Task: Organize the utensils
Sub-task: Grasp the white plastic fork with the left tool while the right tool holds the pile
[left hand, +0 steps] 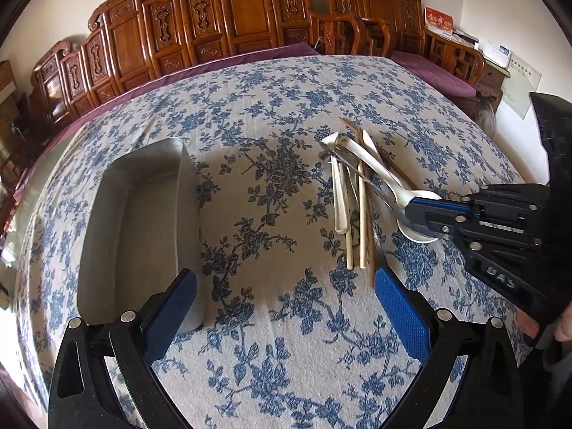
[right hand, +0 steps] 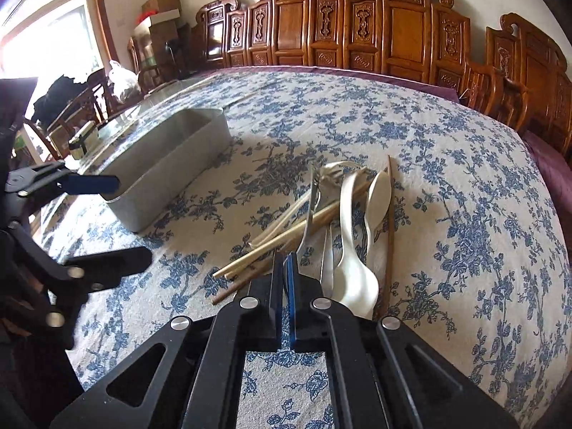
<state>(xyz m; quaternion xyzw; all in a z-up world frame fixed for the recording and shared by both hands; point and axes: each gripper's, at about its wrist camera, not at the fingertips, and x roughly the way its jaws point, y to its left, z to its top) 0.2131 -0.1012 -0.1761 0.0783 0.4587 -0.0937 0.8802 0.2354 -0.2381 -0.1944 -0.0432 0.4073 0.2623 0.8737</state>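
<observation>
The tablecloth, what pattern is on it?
Blue flower sprays on an off-white tablecloth; clearest in the left wrist view.

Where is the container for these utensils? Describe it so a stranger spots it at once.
Start at the table under the white cloth with blue flowers, and find the heap of white plastic spoons and pale wooden chopsticks. Clear of that heap lies a grey rectangular metal tray. It is the only container on the cloth, with upright walls and nothing inside.

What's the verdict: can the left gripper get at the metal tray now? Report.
Probably yes. The left gripper is open, the metal tray lies right beside its left finger with nothing between, and the right gripper, shut on a metal utensil, is over at the pile.
</observation>
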